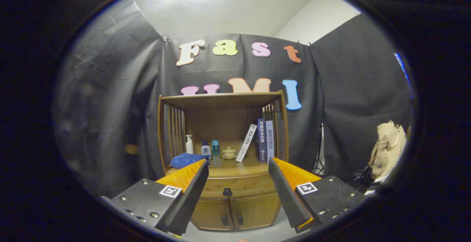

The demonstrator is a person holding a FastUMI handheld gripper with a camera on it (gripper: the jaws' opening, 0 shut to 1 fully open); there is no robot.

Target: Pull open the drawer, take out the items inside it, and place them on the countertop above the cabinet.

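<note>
Well back from the closed drawer (235, 186), level gripper (238, 162), jaws wide, framing its knob (227, 192).

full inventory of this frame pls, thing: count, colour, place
cabinet: 1, brown wood, beyond the claw
drawer: 1, brown with black knob, closed, under the countertop
lower doors: 2, brown, closed, below drawer
cloth: 1, blue, countertop, left end
pump bottle: 1, white, behind cloth
small bottle: 1, white with blue, beside pump bottle
teal bottle: 1, centre of countertop
lidded pot: 1, cream, right of teal bottle
books: 3, one white leaning, two dark upright, right end
bag: 1, beige, far right
claw: 1, black and orange, fingers open, holding nothing
</note>
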